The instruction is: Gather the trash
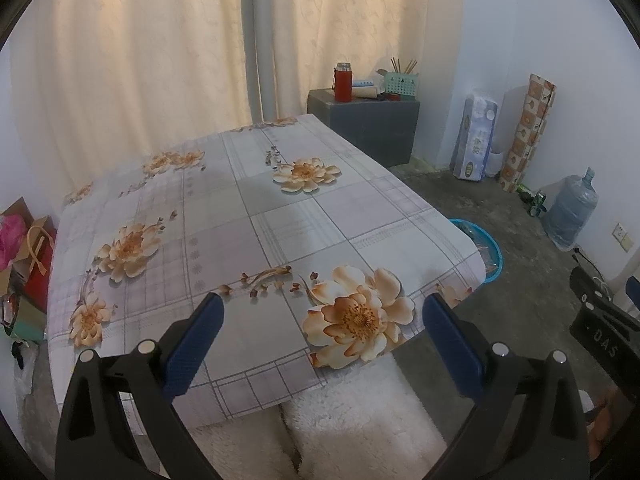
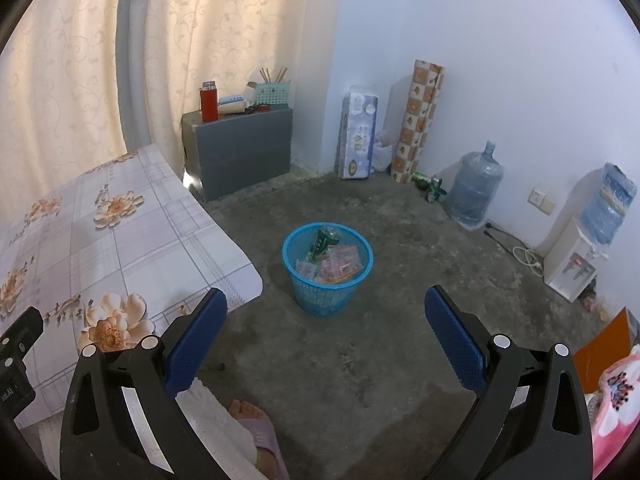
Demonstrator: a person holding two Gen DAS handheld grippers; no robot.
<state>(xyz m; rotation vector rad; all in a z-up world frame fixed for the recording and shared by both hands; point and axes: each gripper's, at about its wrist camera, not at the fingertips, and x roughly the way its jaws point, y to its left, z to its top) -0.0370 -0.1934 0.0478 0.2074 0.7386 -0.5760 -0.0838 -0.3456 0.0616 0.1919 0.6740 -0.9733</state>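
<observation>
Looking through the left wrist camera, I see the left gripper [image 1: 322,320] held above the near edge of the table [image 1: 256,216]. Its two blue fingers [image 1: 196,344] stand wide apart and nothing is between them. The table wears a checked cloth with orange flowers and its top is bare. Past the right corner of the table, on the floor, only a part of the blue basket [image 1: 490,248] shows, the rest is hidden by the cloth. Behind the table stands a grey cabinet [image 1: 368,128] with a red flask [image 1: 343,82] on it. At the right border of this view a black part of the other gripper is seen.

From the right wrist camera, the right gripper [image 2: 326,322] hangs over the concrete floor, just right of the table's corner [image 2: 240,276]. Its fingers [image 2: 454,340] are also spread wide and hold nothing. The basket [image 2: 327,270] stands upright on the floor, near the table corner and apart from it. Inside lies the trash [image 2: 332,264]: coloured plastic wrappers and one dark green piece, which I cannot name exactly. Far behind the basket, at the wall, stands a water bottle [image 2: 474,188], and beside it two green cans [image 2: 430,186]. Under the gripper, a foot in a pink slipper [image 2: 260,432] rests on the floor beside the table.
</observation>
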